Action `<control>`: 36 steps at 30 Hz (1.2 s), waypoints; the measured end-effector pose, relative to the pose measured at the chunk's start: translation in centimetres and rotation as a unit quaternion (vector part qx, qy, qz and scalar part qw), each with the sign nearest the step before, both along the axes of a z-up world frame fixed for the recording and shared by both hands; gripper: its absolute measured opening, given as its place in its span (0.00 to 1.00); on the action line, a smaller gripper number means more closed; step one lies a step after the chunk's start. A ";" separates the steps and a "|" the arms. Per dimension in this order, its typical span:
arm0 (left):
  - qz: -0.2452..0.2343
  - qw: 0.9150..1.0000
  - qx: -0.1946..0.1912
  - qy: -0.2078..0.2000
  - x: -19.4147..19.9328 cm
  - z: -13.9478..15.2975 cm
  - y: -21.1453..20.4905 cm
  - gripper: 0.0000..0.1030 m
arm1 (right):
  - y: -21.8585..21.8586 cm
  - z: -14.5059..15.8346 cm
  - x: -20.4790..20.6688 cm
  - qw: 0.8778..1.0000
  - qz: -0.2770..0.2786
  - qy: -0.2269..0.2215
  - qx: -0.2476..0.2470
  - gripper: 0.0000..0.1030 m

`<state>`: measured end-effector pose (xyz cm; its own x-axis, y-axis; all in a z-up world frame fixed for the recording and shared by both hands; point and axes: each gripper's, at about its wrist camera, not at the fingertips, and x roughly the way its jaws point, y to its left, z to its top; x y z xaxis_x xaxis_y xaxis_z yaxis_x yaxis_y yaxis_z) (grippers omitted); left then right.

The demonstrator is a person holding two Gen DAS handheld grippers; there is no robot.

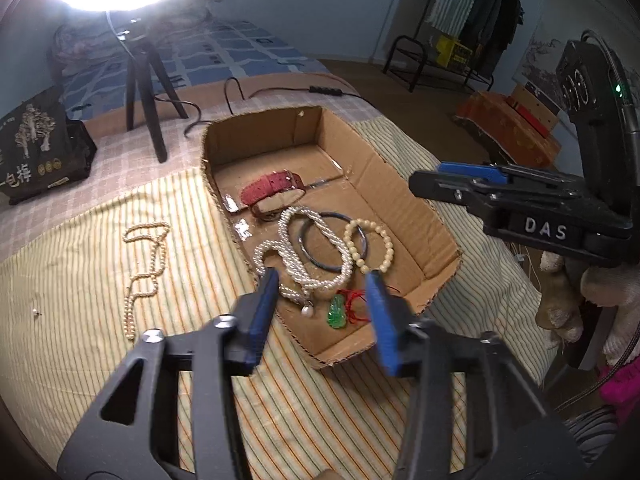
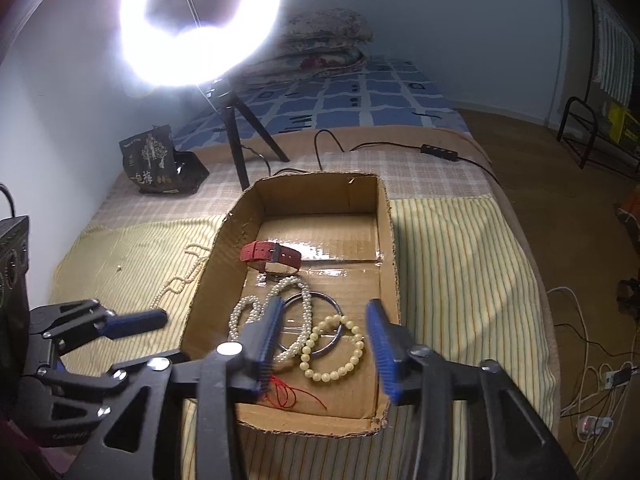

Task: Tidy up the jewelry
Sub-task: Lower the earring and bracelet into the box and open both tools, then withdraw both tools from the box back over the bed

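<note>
A shallow cardboard box (image 1: 400,216) sits on a striped cloth (image 1: 80,280) spread over a bed. Inside it lie a red watch strap (image 1: 272,192), a long white pearl necklace (image 1: 296,256) coiled in loops, a dark bangle (image 1: 320,240) and a cream bead bracelet (image 1: 370,244) that overlaps the bangle. At the near end of the box a green pendant (image 1: 337,312) rests on its red cord (image 1: 354,300).

A second, cream pearl necklace (image 1: 146,264) lies outside the box on the cloth, to the left of the box wall and apart from it.

The left claw (image 1: 322,300) hangs released over the near end of the box, its blue fingers spread wide with nothing between them. The right claw (image 2: 324,328) is also released and empty, poised above the bangle and the bead bracelet.

Behind the box stand a lit ring light (image 2: 200,24) on a tripod (image 2: 240,136) and a black printed bag (image 2: 154,160).
</note>
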<state>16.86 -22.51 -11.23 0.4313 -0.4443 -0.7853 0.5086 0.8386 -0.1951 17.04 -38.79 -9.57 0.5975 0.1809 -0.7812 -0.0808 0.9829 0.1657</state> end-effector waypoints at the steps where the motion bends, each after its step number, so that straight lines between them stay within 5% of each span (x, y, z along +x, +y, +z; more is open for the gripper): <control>1: 0.000 1.000 0.001 0.000 0.0 0.0 0.1 0.46 | 0.0 0.1 0.0 1.000 -0.003 -0.003 -0.002 0.72; 5: 0.006 1.000 0.003 0.002 0.1 0.1 0.4 0.49 | 0.0 0.4 -0.1 1.000 -0.012 -0.010 -0.011 0.78; 7: 0.012 1.000 0.002 0.004 0.2 0.1 0.7 0.62 | 0.1 0.6 -0.2 1.000 -0.016 -0.014 -0.017 0.85; 13: 0.015 1.000 0.002 0.000 -0.1 0.4 1.1 0.63 | 0.4 1.1 -0.4 0.999 -0.025 -0.021 -0.032 0.92; 36: 0.057 0.998 -0.012 -0.018 -0.5 3.0 8.5 0.63 | 3.7 2.2 -0.9 0.998 -0.031 -0.020 -0.055 0.92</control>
